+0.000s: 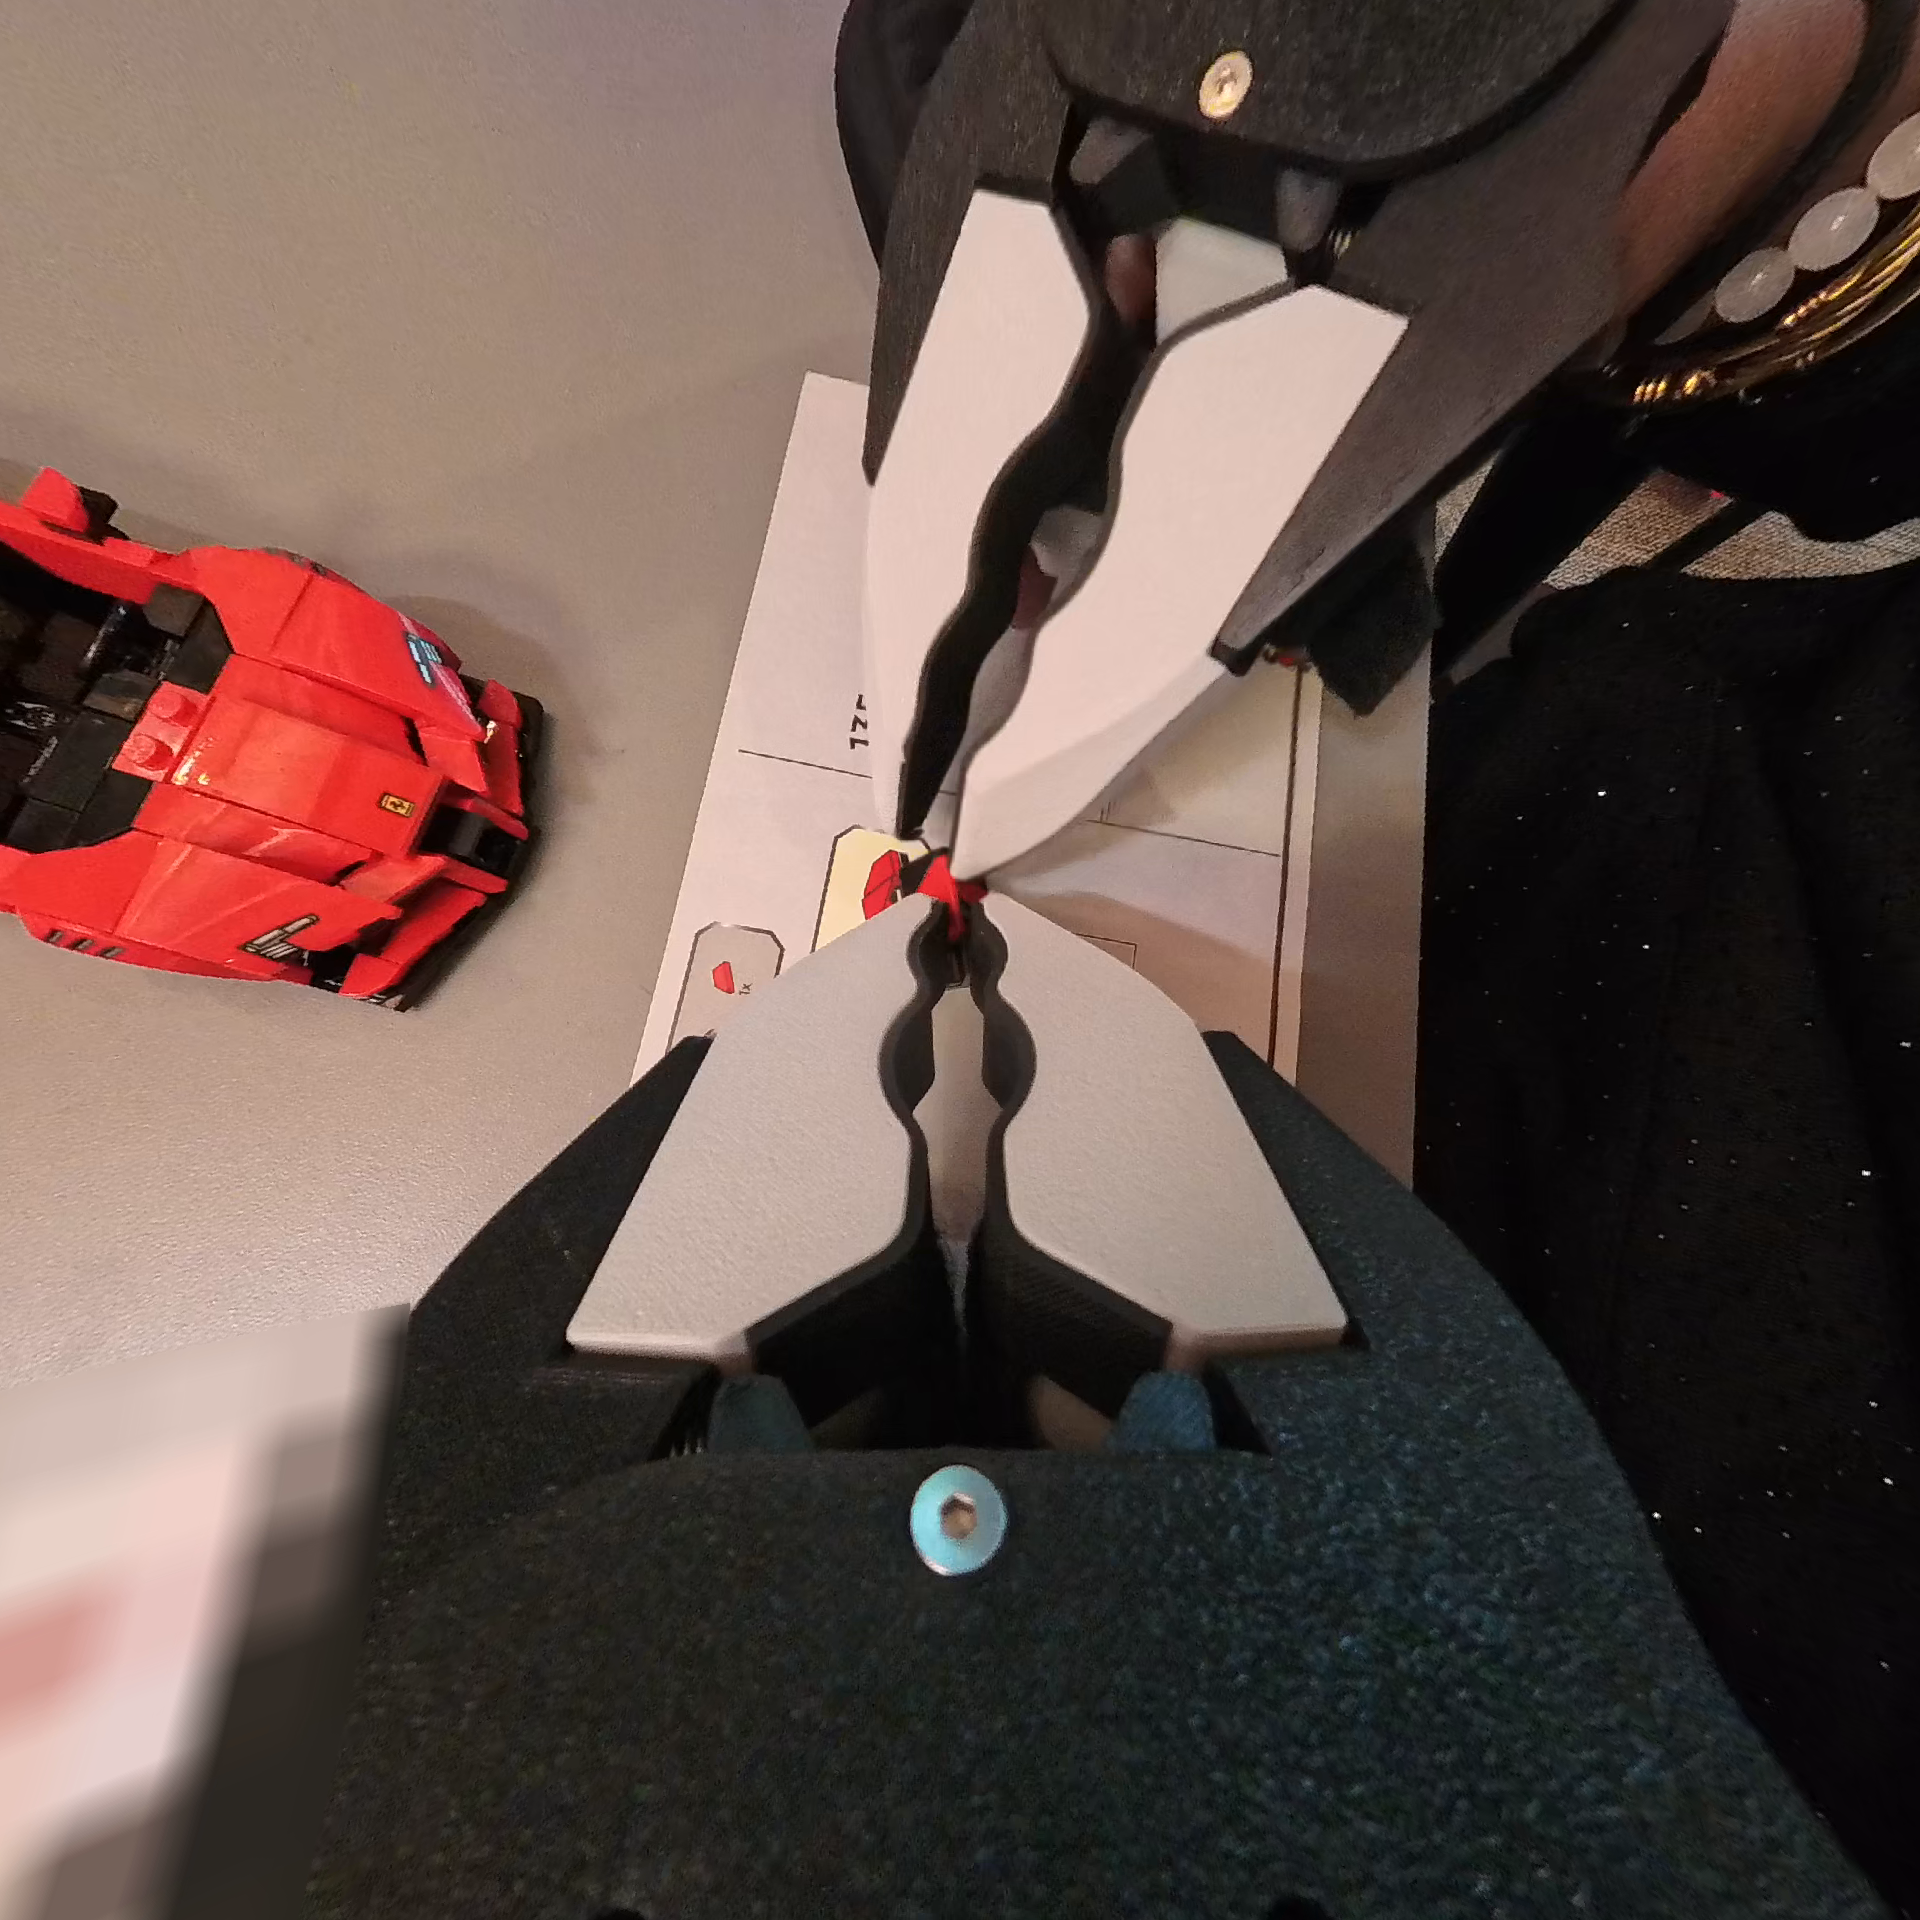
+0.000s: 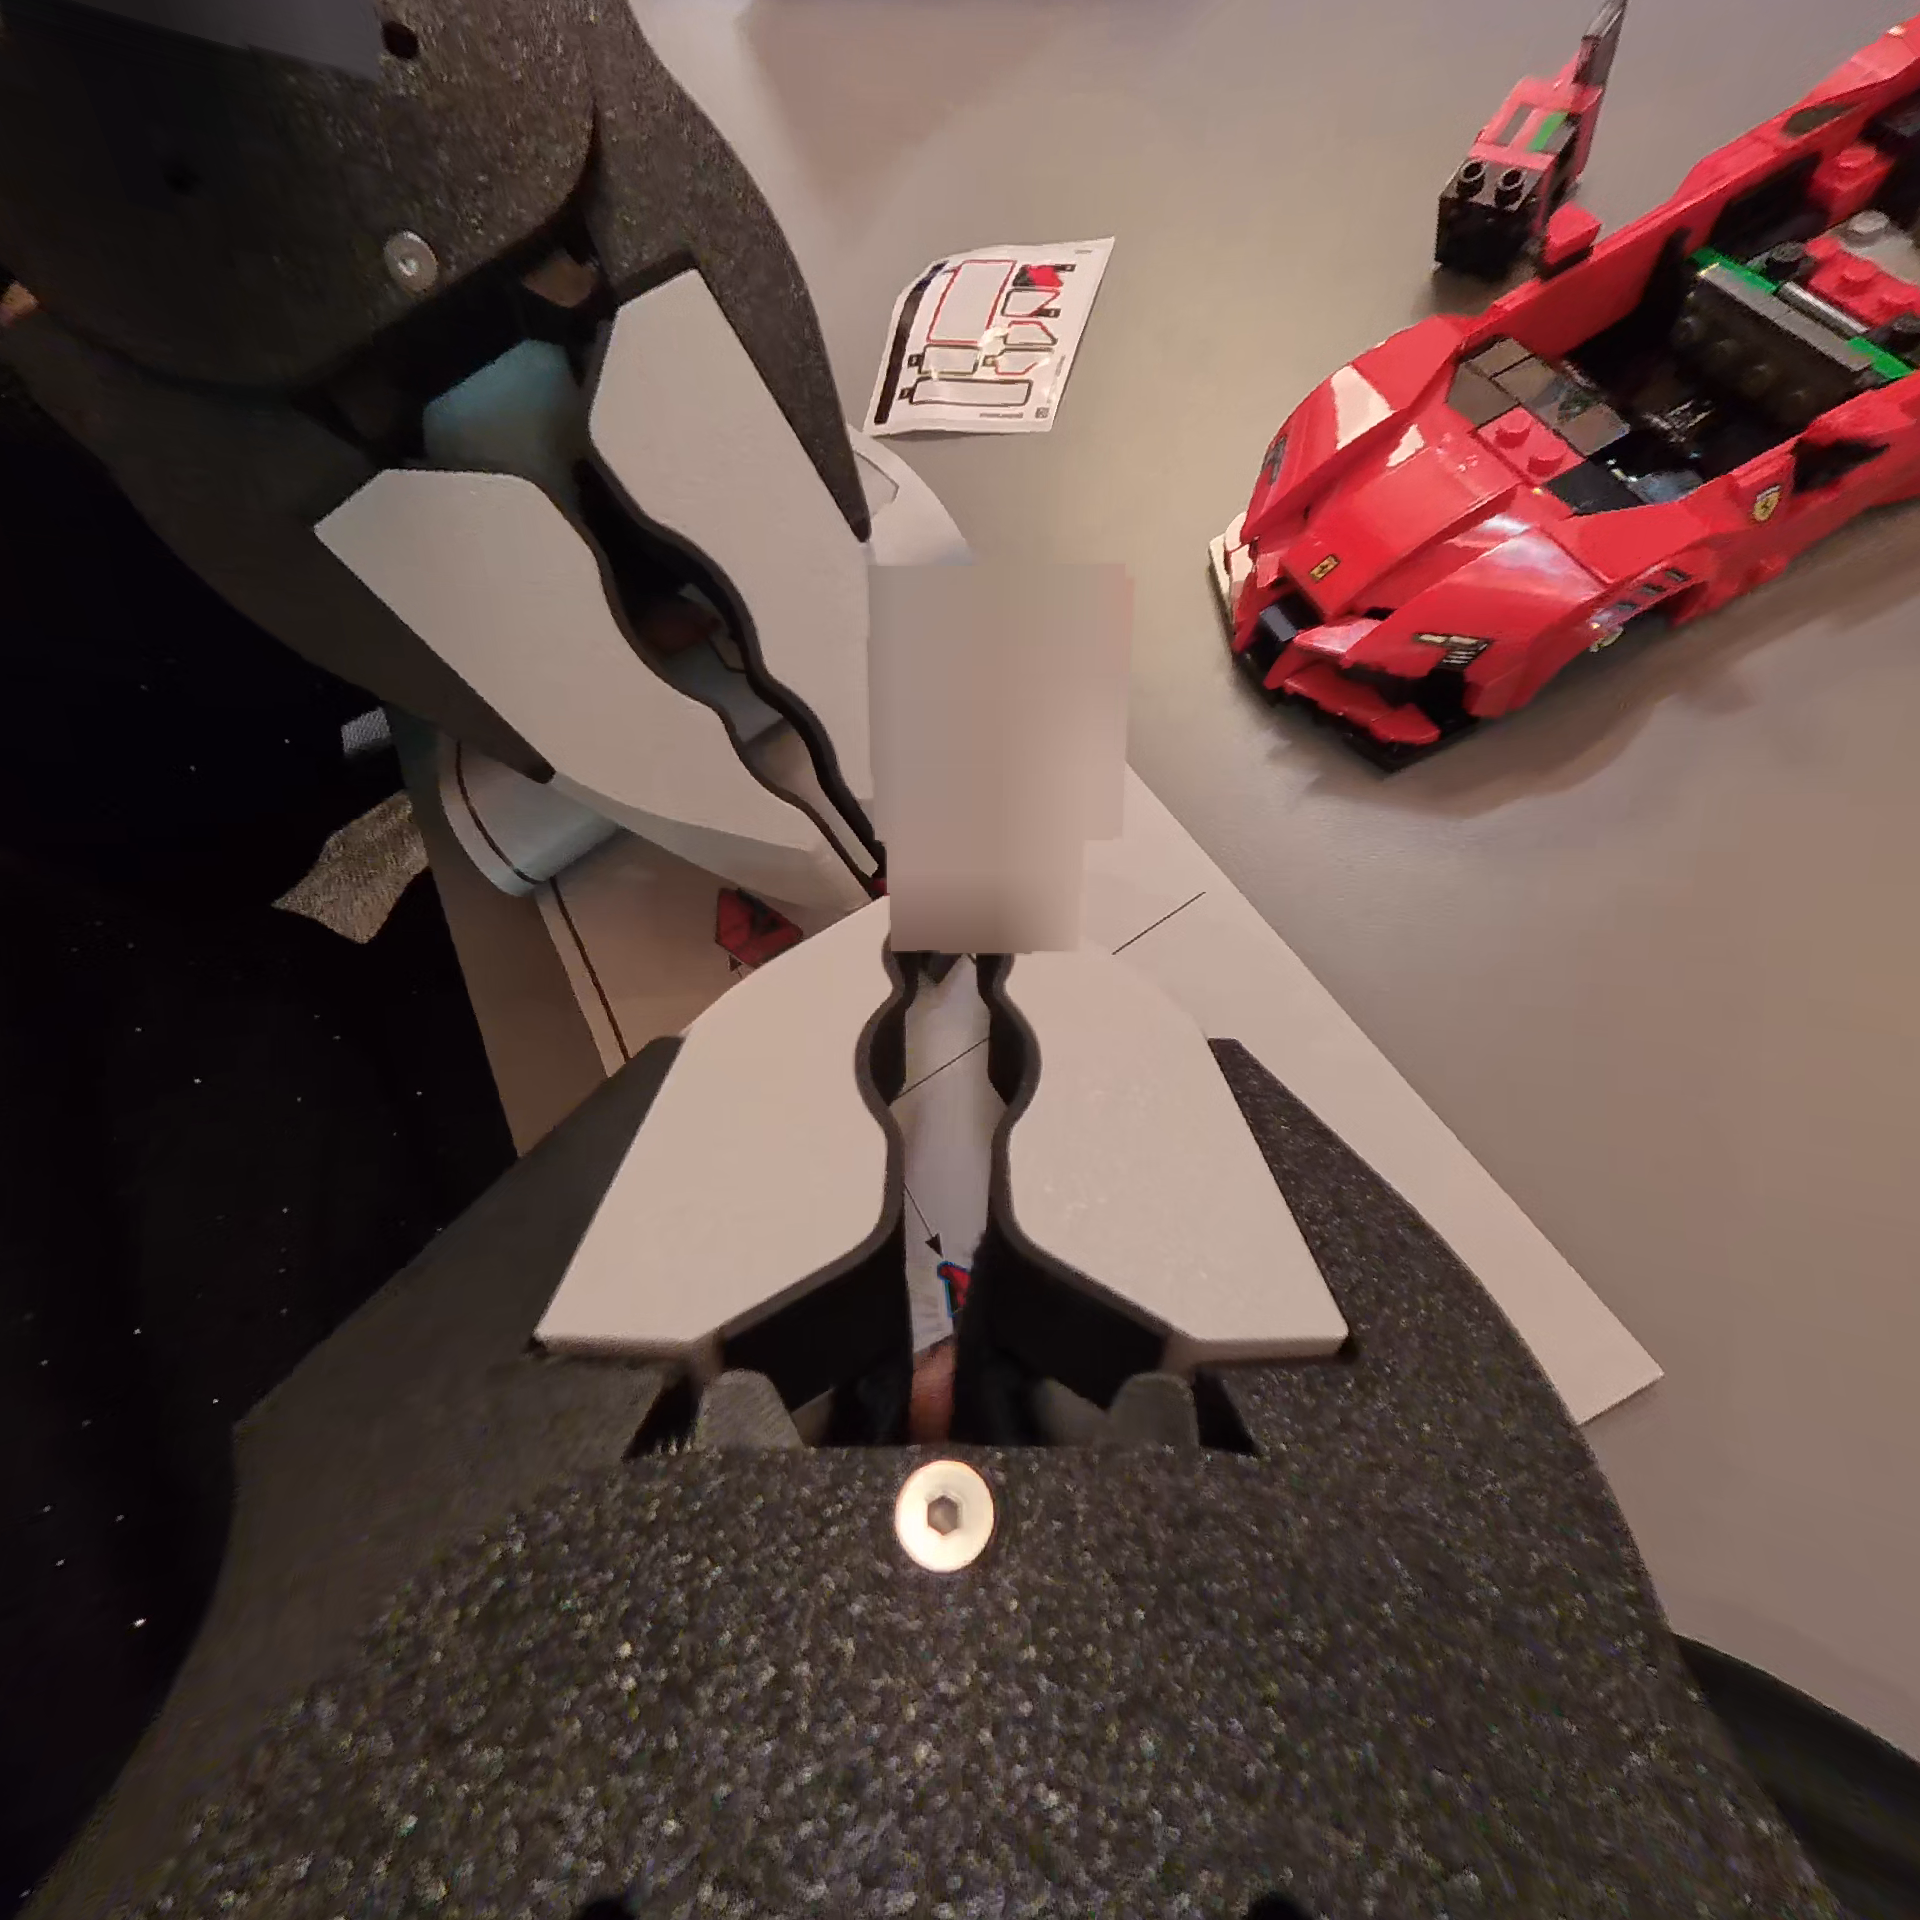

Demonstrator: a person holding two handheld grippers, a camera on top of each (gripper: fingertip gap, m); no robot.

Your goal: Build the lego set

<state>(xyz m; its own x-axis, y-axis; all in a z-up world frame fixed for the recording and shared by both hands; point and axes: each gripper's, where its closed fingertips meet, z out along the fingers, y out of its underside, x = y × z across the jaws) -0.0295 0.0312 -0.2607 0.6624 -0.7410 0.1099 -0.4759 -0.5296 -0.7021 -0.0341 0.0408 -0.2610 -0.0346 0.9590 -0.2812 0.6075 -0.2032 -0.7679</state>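
Overhead, both hand-held grippers (image 1: pixel 951 914) tip-to-tip above booklet edge (image 1: pixel 717 727).

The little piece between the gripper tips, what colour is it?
Red, seen best in the left wrist view.

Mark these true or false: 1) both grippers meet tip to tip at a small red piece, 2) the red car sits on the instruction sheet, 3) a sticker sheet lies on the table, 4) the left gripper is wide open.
1) True: the left gripper and the right gripper meet at the small red piece.
2) False: the red car sits on the bare table, beside the instruction sheet.
3) True: the sticker sheet.
4) False: it is shut on the piece.
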